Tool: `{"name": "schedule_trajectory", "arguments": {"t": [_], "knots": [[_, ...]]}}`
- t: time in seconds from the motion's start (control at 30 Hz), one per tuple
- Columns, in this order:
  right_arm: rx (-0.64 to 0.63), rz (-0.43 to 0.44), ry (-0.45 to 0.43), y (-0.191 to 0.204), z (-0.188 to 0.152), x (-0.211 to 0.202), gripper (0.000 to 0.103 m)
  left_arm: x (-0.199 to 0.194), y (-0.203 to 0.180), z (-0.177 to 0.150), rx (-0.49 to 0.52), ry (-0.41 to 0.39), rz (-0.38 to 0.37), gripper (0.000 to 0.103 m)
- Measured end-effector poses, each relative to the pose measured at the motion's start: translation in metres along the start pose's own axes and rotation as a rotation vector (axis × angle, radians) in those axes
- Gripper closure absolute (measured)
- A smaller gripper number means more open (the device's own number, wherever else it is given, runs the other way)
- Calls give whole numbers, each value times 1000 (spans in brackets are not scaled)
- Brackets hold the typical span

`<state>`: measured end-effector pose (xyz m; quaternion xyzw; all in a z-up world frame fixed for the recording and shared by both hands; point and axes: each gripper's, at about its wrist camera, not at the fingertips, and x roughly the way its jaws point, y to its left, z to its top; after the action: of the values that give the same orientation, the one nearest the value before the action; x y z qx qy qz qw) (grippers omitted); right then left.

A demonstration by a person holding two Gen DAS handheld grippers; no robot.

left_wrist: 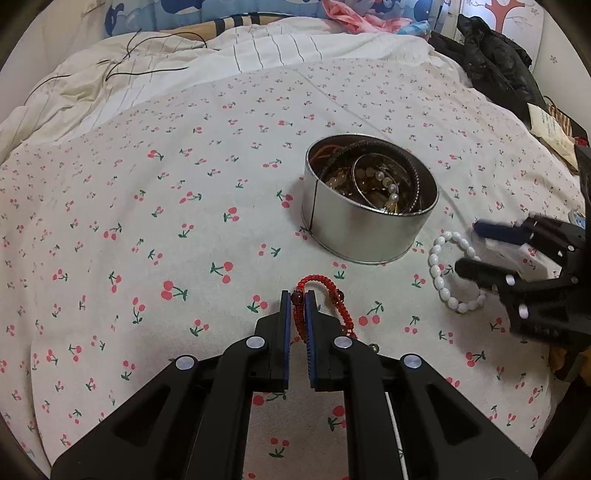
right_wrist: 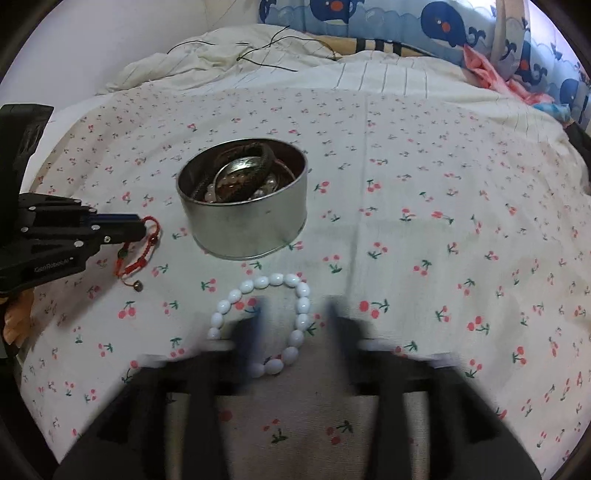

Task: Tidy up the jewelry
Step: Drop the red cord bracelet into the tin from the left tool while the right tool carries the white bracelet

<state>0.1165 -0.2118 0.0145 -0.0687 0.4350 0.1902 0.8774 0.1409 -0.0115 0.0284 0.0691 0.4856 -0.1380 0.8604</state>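
Observation:
A round metal tin (left_wrist: 365,229) holding several bracelets and beads sits on the cherry-print bedspread; it also shows in the right wrist view (right_wrist: 251,221). My left gripper (left_wrist: 297,299) is shut on a red braided cord bracelet (left_wrist: 325,288), seen from the side in the right wrist view (right_wrist: 140,251). A white bead bracelet (left_wrist: 443,273) lies right of the tin. My right gripper (right_wrist: 295,310) is open and blurred, its fingers straddling one side of the white bracelet (right_wrist: 258,284); it shows in the left wrist view (left_wrist: 469,247).
A rumpled cream blanket (left_wrist: 147,81) with black cables lies at the back. Whale-print pillows (right_wrist: 461,26) line the headboard. Dark clothing (left_wrist: 495,66) and a paper tag (left_wrist: 550,129) lie at the bed's right edge.

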Motion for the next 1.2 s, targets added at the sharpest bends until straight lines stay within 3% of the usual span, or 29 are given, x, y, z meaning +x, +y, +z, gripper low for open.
{"name": "schedule_trajectory", "arguments": {"t": [0.13, 0.2, 0.33, 0.63, 0.8, 1.2], "knots": [[-20, -6, 36, 2, -3, 9, 47, 9, 2, -2, -12, 34, 9, 96], [-38, -7, 39, 6, -4, 10, 52, 13, 2, -2, -14, 48, 11, 95], [-51, -4, 30, 8, -6, 6, 95, 13, -1, -4, 10, 45, 23, 95], [26, 78, -104, -2, 2, -22, 95, -8, -4, 1, 13, -40, 4, 96], [-4, 101, -200, 6, 10, -42, 95, -16, -4, 5, 19, -81, -11, 96], [-6, 118, -250, 9, 10, -54, 95, -16, -11, 3, 42, -85, 11, 96]]}}
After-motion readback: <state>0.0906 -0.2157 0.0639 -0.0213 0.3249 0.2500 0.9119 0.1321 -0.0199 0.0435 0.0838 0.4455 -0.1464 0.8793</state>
